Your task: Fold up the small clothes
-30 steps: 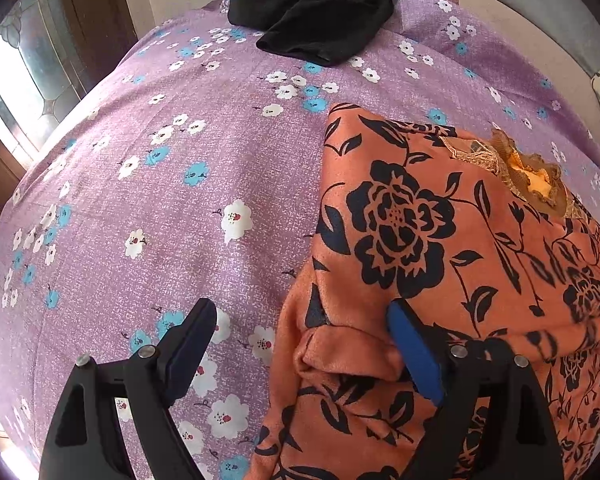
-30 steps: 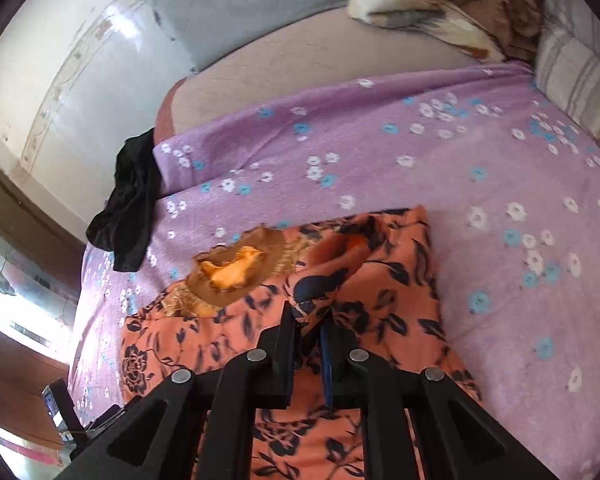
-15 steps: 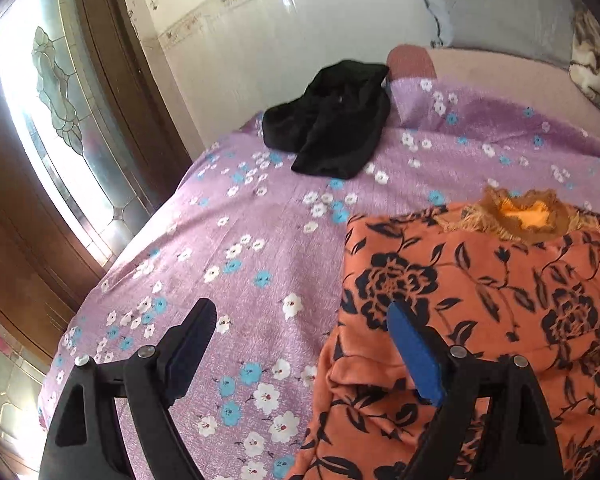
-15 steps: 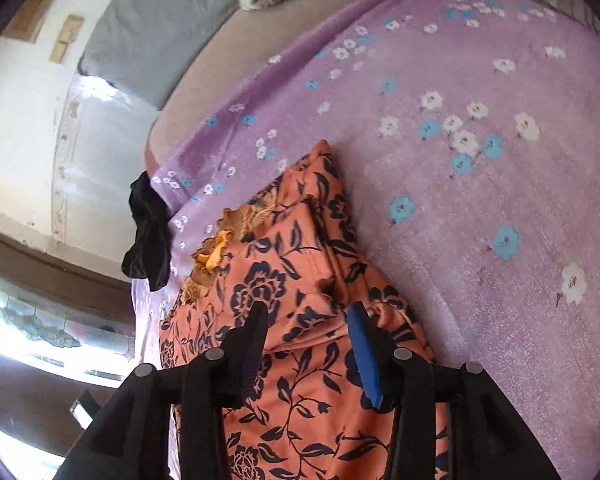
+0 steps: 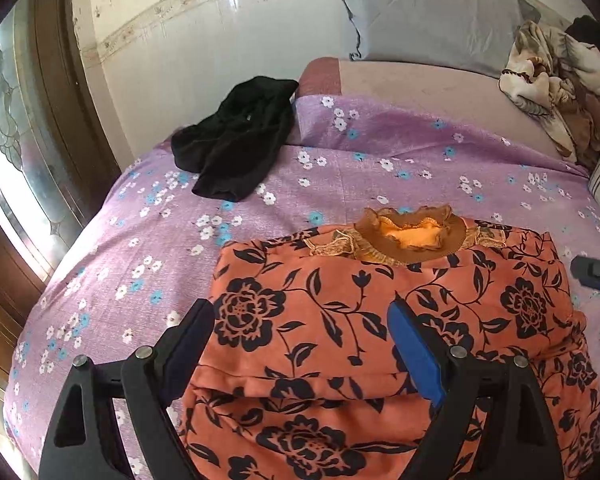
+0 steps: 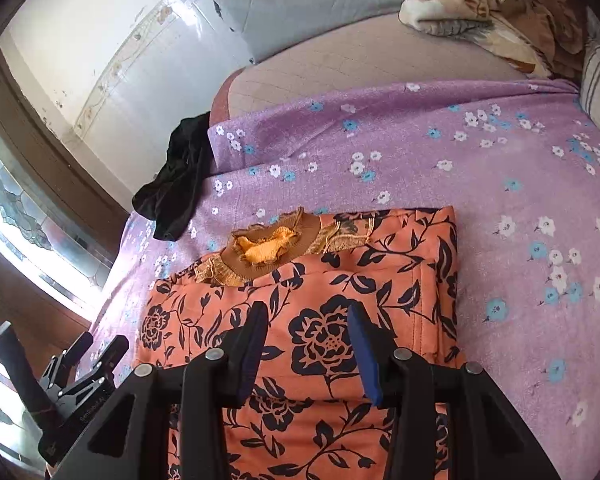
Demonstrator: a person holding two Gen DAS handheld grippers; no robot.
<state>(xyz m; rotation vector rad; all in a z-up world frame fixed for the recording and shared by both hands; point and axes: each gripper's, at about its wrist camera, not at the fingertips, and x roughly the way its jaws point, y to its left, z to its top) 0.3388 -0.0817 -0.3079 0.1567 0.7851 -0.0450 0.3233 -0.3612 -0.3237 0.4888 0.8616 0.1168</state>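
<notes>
Right wrist: "GenRobot" on left hand-held gripper [image 6: 88,354] | both hand-held grippers apart, empty | orange top [image 6: 332,292] folded

A bedroom in a home: a bed under a purple flowered sheet [image 5: 340,152], a grey pillow [image 5: 428,12] against the tiled wall [image 5: 220,40], a rumpled blanket [image 5: 552,84] (brown and cream), and a patterned-glass door [image 5: 4,128] alongside.
</notes>
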